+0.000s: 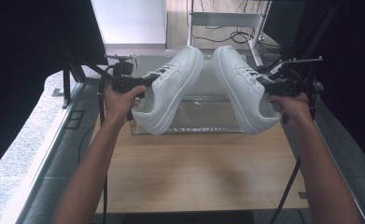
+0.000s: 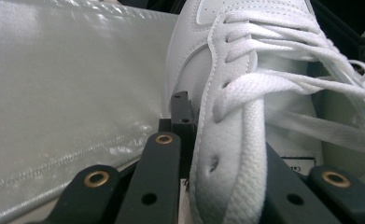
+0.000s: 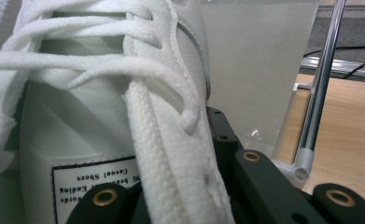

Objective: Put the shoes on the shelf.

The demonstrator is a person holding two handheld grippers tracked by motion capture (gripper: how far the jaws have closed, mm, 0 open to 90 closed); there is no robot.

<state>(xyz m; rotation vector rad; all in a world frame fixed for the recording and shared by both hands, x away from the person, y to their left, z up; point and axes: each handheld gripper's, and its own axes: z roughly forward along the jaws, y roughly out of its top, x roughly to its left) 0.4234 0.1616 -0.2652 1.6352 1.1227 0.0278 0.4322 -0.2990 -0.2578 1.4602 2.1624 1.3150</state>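
Note:
I hold up two white lace-up sneakers side by side, toes pointing up and away. My left gripper (image 1: 145, 83) is shut on the laced side wall of the left sneaker (image 1: 173, 88). In the left gripper view one jaw presses the outside of that sneaker (image 2: 227, 140) and the other sits inside it. My right gripper (image 1: 266, 85) is shut on the right sneaker (image 1: 243, 88) the same way. The right gripper view has the eyelet edge of this sneaker (image 3: 166, 140) pinched between the jaws, beside a tongue label. Both sneakers hang above a clear plastic box (image 1: 203, 122).
The clear box stands at the far edge of a wooden table (image 1: 194, 172). A white metal rack (image 1: 227, 21) and floor cables lie beyond it. Dark curtains flank both sides. A thin metal rod (image 3: 320, 84) rises beside the box wall (image 3: 255, 60).

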